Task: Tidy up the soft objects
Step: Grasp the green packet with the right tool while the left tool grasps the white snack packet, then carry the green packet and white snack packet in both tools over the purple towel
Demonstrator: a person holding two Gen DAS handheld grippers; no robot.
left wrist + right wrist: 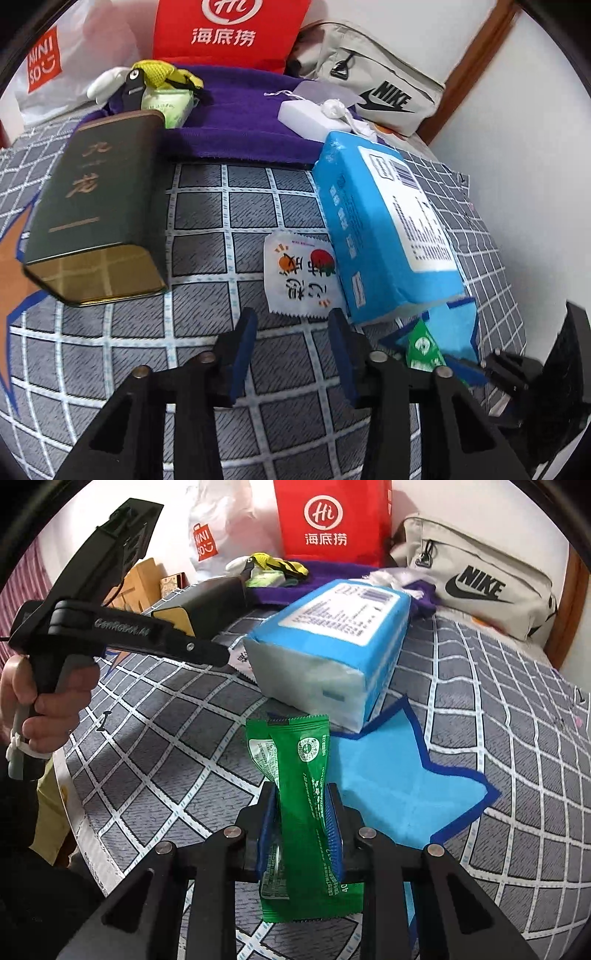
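Note:
My right gripper is shut on a green snack packet, which stands upright between the blue pads above the checked bedsheet. Just beyond it lies a blue tissue pack, also in the left wrist view. My left gripper is open over the sheet with nothing between its fingers. A small white packet with fruit pictures lies just ahead of it, against the tissue pack. The green packet shows at the lower right of the left wrist view.
A dark green tin lies at the left. Behind is a purple towel with small items, a red bag, a white shopping bag and a grey Nike pouch. A hand holds the left tool.

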